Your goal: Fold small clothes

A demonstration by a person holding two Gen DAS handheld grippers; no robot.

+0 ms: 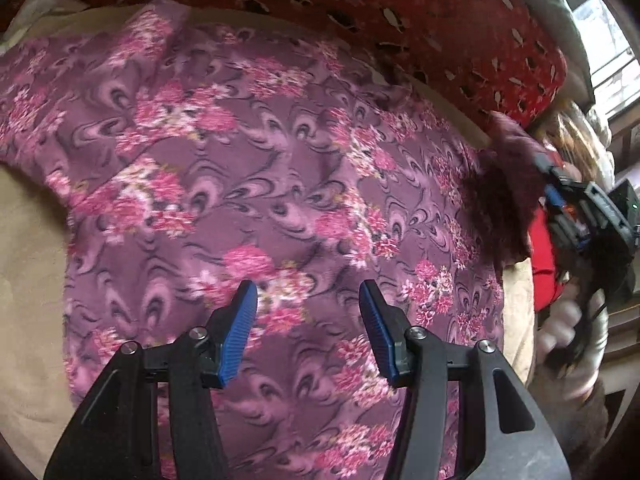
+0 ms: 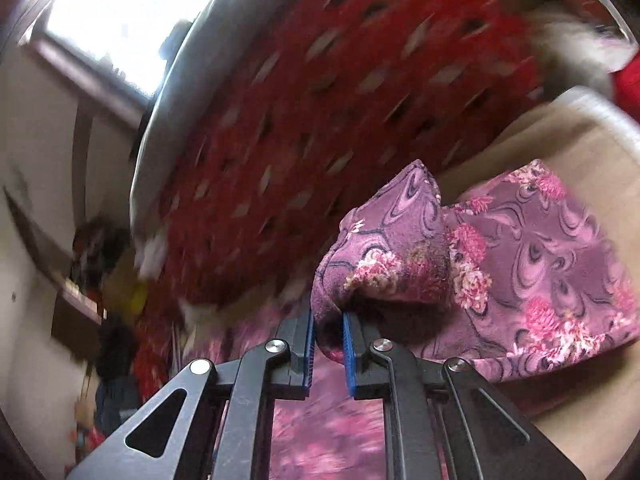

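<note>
We see a garment [image 1: 256, 184] in dusky purple, covered with darker swirling marbled lines and clusters of pink and white flowers. Behind it lies a red blanket [image 1: 420, 12] scattered with small pale and dark leaf-like marks. The surface under the garment is a plain beige sheet [image 1: 28, 264]. Our left claw [image 1: 308, 300] has ribbed blue pads on black fingers, as does our right claw [image 2: 329, 344].
</note>
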